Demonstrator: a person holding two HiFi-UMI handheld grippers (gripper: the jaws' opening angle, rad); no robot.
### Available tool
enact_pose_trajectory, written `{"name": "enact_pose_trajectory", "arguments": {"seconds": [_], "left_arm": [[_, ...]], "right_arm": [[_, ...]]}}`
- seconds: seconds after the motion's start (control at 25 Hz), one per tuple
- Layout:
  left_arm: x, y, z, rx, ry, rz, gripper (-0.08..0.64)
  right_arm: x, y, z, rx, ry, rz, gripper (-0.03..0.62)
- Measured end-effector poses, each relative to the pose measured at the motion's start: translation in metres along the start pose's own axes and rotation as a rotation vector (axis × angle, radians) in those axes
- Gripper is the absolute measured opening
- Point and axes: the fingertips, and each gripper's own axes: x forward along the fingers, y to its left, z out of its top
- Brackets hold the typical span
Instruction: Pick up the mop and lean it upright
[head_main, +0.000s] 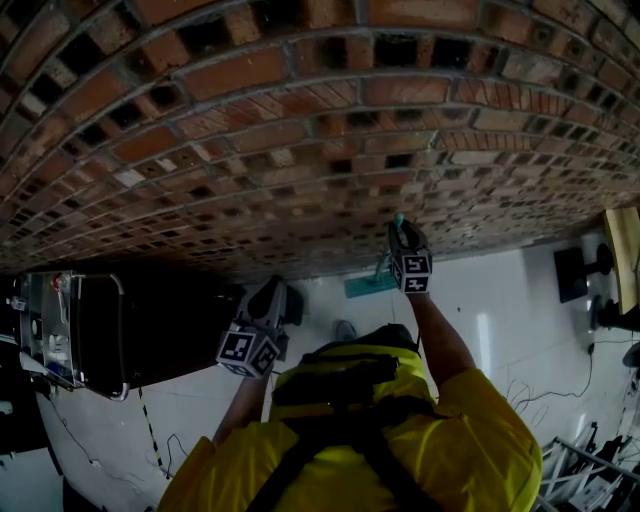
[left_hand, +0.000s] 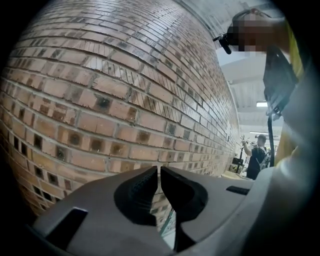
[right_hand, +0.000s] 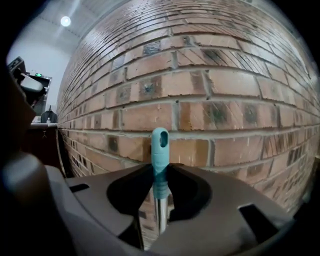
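Note:
The mop stands upright close to the brick wall (head_main: 300, 120). Its teal handle tip (right_hand: 160, 142) and metal shaft (right_hand: 159, 210) rise between the jaws of my right gripper (right_hand: 160, 187), which is shut on the handle just below the tip. In the head view, the right gripper (head_main: 404, 243) is raised near the wall with the teal tip (head_main: 398, 221) above it. The teal mop head (head_main: 369, 285) lies on the white floor at the wall's foot. My left gripper (head_main: 272, 292) hangs lower and to the left, shut (left_hand: 159, 176) with nothing in it.
A black cabinet (head_main: 110, 335) with a metal frame stands at the left by the wall. Cables (head_main: 540, 390) trail over the white floor at the right, near black stands (head_main: 580, 270) and a wooden board (head_main: 625, 250). A person (left_hand: 257, 156) stands far along the wall.

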Motion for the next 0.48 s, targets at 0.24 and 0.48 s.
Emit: {"name": "enact_pose_trajectory", "arguments": {"seconds": [0.24,0.48], "left_arm": [[0.009,0.002,-0.008,-0.012,0.02,0.001,0.025],[0.019,-0.006,-0.01,-0.018,0.027,-0.032,0.025]], "right_arm": [[0.023,0.0,-0.003,0.007,0.032,-0.035,0.104],[0.021,0.0,-0.005,0.004,0.045,-0.037,0.164]]}}
